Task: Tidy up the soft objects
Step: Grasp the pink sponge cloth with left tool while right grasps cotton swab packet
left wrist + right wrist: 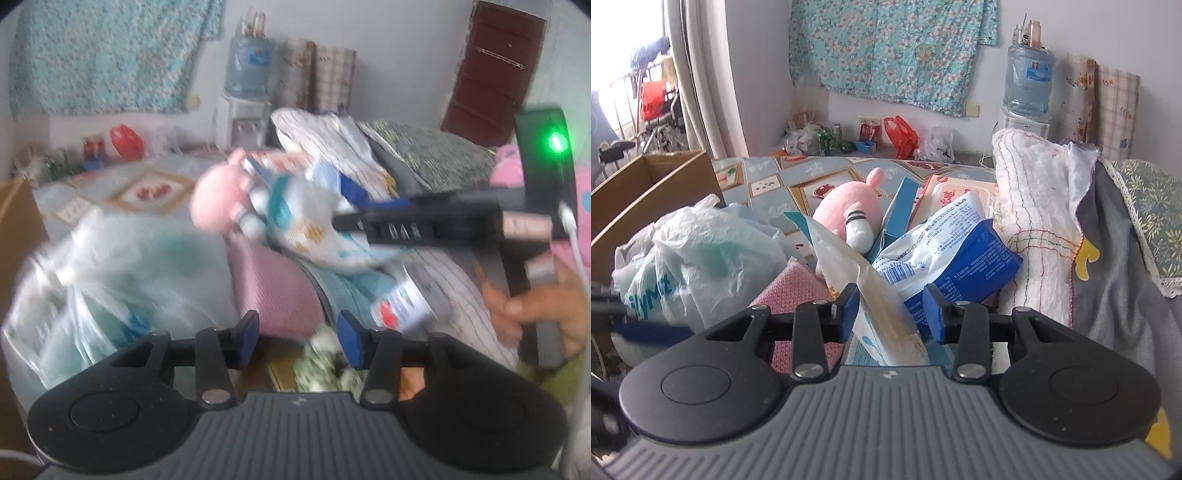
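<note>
The right tool (pixel 891 309) is clamped on a white soft pack (pixel 886 314), just in front of the pink plush toy (pixel 846 210). Only the left wrist view shows the left tool (pixel 298 332), jaws apart and empty, below that toy, plus a hand (pixel 535 306) gripping the right tool's handle.

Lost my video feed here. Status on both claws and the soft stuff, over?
Left claw open, empty. Right claw holds a white wipes packet. Pink plush toy in the clutter beyond; blue packet crowds it.

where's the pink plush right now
In the right wrist view the pink plush sits centre frame on the patterned bedspread, behind the packets, with the plastic bag to its left.
</note>
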